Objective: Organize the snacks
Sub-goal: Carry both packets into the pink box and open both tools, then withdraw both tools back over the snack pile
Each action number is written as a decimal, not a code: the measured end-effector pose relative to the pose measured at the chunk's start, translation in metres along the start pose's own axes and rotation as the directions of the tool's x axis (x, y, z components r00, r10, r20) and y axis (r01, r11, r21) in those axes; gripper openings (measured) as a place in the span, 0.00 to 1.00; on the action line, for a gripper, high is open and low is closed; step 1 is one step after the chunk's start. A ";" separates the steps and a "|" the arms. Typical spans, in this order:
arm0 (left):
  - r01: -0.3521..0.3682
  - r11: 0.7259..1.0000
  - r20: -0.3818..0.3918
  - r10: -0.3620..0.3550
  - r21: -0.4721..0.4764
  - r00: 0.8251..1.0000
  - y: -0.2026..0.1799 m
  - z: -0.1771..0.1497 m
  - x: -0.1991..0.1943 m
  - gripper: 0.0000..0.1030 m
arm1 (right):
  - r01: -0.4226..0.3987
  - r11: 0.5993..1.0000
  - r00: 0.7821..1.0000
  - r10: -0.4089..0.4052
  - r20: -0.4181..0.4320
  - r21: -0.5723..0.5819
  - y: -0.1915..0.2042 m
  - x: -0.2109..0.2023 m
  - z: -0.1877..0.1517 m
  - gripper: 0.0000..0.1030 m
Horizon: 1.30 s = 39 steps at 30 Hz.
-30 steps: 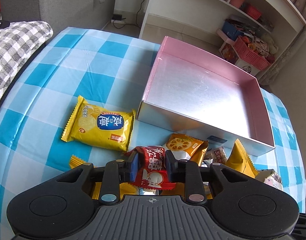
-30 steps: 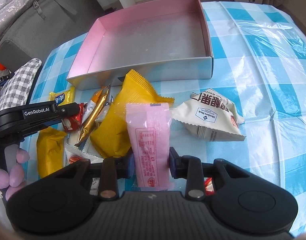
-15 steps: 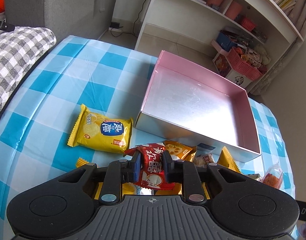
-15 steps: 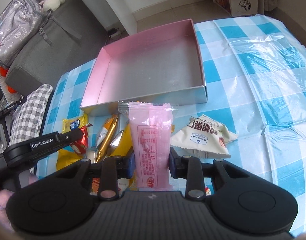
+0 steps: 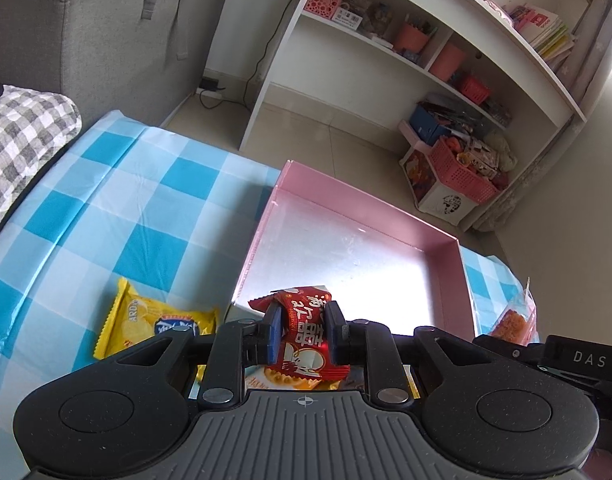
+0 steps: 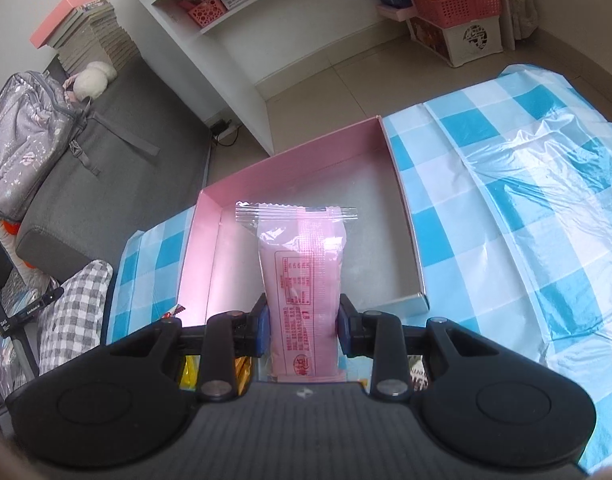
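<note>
Left gripper (image 5: 303,330) clamped on a red snack packet (image 5: 306,336), blue pads pressing both its sides, packet lifted clear of the table and crumpled at the top. Just behind the packet, the near corner of the pink box (image 5: 446,240), shallow and open, with a shiny silver floor. To the left of the gripper, a yellow chip bag (image 5: 153,326) lying flat on the blue checked tablecloth (image 5: 105,220), beside the box but not touching it so far as can be told. Under the fingers, some more wrappers, orange and gold, mostly hidden. At the right edge, a clear packet with an orange filling (image 5: 514,320), above the black body of the other tool.

Right gripper (image 6: 303,326) closed on a long pink packet (image 6: 303,280), held near its lower end, standing upright with its clear sealed top edge in front of the box (image 6: 289,168). Box interior bare in this view, its near right corner resting on the tablecloth (image 6: 526,200), which is covered by a glossy plastic sheet. Below the left finger, yellow and gold wrappers, partly hidden. A small red wrapper tip peeking out at the left of the box wall.

Further out: a grey sofa (image 6: 85,200) with a silver backpack (image 6: 21,136), a white shelf unit (image 5: 426,60) holding pink baskets and books, a grey checked cushion (image 5: 21,136).
</note>
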<state>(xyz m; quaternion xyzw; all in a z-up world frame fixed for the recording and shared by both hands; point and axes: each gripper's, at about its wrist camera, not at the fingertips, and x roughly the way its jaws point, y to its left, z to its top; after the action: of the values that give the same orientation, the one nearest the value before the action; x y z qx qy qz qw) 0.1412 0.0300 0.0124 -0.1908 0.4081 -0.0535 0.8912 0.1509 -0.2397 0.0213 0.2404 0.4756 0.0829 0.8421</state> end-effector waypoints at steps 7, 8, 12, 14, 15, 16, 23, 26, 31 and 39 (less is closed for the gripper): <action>0.070 0.997 0.007 -0.070 0.025 0.998 -0.002 0.011 0.030 0.19 | -0.005 1.000 1.000 0.005 0.024 0.016 -0.013 0.024 0.012 0.28; 0.074 0.997 0.008 -0.074 0.031 0.997 -0.002 0.011 0.034 0.19 | -0.006 1.000 1.000 0.006 0.026 0.017 -0.014 0.025 0.012 0.28; 0.056 0.997 0.013 -0.057 0.058 0.998 -0.003 0.010 0.046 0.19 | -0.004 1.000 0.999 0.003 0.033 0.011 -0.013 0.033 0.013 0.28; 0.050 0.996 0.016 -0.052 0.070 0.999 -0.002 0.009 0.051 0.19 | 0.001 1.000 1.000 -0.001 0.028 0.002 -0.011 0.036 0.013 0.28; 0.052 0.996 0.015 -0.054 0.078 0.998 -0.002 0.009 0.053 0.19 | 0.004 1.000 1.000 -0.003 0.026 -0.004 -0.010 0.037 0.013 0.28; 0.052 0.995 0.014 -0.053 0.083 0.998 -0.002 0.009 0.054 0.19 | 0.008 1.000 1.000 -0.007 0.024 -0.008 -0.010 0.039 0.013 0.28; 0.038 0.994 0.005 -0.038 0.104 0.999 -0.001 0.006 0.063 0.20 | 0.034 0.999 0.999 -0.033 0.021 -0.013 -0.013 0.044 0.011 0.29; 0.037 0.993 -0.011 -0.036 0.116 0.999 -0.003 0.004 0.065 0.21 | 0.047 0.999 0.999 -0.047 0.027 -0.001 -0.015 0.043 0.012 0.32; 0.038 0.986 -0.005 -0.038 0.160 0.999 -0.012 0.002 0.054 0.49 | 0.051 0.999 0.998 -0.051 0.046 0.006 -0.016 0.035 0.013 0.56; 0.031 0.984 0.004 -0.032 0.176 0.999 -0.014 -0.001 0.022 0.82 | 0.032 0.999 0.998 -0.033 0.057 0.016 -0.017 0.015 0.011 0.78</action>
<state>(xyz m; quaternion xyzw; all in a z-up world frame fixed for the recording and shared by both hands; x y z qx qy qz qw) 0.1564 0.0109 0.0018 -0.1179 0.3958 -0.1030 0.9049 0.1668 -0.2529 0.0061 0.2413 0.4560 0.0584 0.8547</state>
